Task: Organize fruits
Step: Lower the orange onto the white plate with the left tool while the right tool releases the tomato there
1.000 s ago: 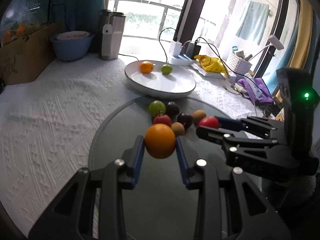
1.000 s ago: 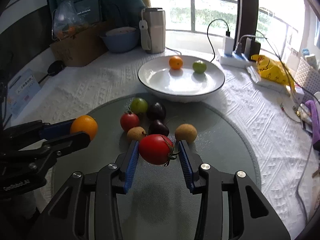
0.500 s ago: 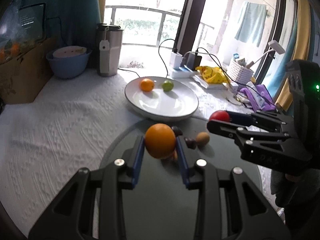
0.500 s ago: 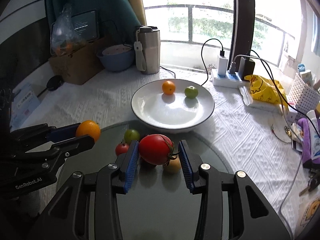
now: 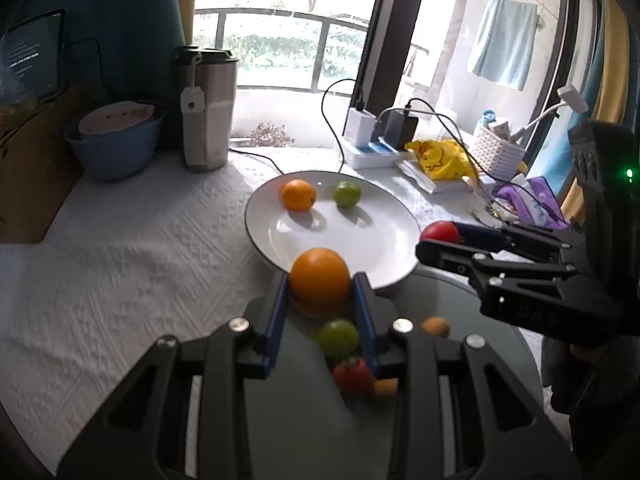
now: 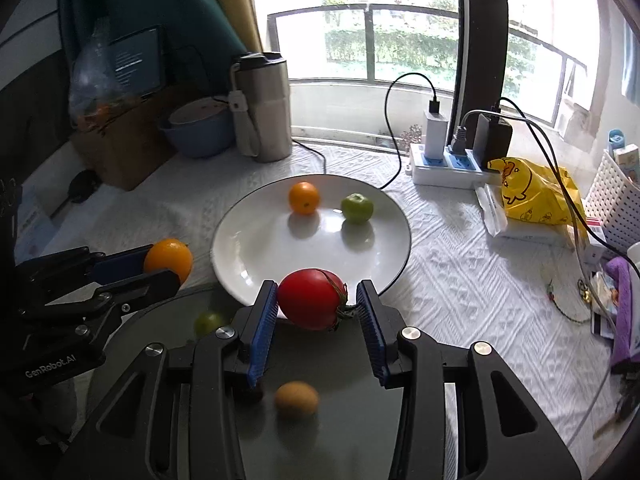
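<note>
An orange (image 5: 320, 280) is pinched between the blue pads of the left gripper (image 5: 320, 286) at the lower centre of the left wrist view, seen against the near rim of a white plate (image 5: 384, 264). It is round, so no long axis can be told, and no stem end is seen. A red tomato (image 6: 311, 298) is clamped by the right gripper (image 6: 316, 304) at the lower centre of the right wrist view, also over the plate's near rim. The tomato is slightly wider than tall, its long axis lying across the frame from pad to pad, with the green stem end pointed toward the right pad.

On the plate, toward its far side, a small orange (image 6: 304, 198) and a green fruit (image 6: 357, 208) are seen apart from each other. Below the grippers, on a grey round mat (image 6: 320, 432), a green fruit (image 5: 338, 338), a red fruit (image 5: 352, 374) and a brown fruit (image 6: 296, 399) are seen, blurred. The plate rests on a white textured cloth (image 5: 120, 264). At the upper left of the left wrist view, a steel mug (image 5: 206, 108) and a blue bowl (image 5: 114, 148) are placed; a power strip (image 6: 448, 168) and a yellow bag (image 6: 536, 196) are found at the upper right of the right wrist view.
</note>
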A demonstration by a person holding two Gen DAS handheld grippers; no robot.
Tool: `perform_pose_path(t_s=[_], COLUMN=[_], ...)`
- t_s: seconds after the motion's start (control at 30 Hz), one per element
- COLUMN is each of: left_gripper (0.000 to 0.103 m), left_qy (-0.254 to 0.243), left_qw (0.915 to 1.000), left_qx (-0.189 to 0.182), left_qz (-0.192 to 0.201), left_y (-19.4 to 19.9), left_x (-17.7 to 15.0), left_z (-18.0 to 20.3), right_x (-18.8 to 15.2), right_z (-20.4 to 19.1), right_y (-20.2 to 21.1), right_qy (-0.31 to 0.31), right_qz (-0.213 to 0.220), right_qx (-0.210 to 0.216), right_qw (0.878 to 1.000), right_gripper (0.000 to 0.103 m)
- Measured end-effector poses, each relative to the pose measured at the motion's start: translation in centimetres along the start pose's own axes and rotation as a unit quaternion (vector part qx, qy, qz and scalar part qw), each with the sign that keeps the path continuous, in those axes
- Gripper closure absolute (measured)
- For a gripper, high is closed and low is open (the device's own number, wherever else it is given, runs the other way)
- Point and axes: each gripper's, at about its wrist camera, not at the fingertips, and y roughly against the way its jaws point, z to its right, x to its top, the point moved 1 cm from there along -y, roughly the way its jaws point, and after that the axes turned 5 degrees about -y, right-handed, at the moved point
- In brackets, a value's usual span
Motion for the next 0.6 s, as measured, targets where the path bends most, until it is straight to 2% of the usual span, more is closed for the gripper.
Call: perform_pose_path(t_s=[0.6], left_gripper=[0.069], left_qy=[-0.001], left_qw=[0.9994], left_qx=[0.013], left_qz=[-0.032], left_y=[-6.9], left_x=[3.3], left_z=[-3.0], right_x=[2.2], right_z=[2.1], right_y=[-5.8], right_qy=[-0.008], right_qz=[-0.013], right_qx=[-0.01], right_qw=[1.0], right_gripper=[0.06])
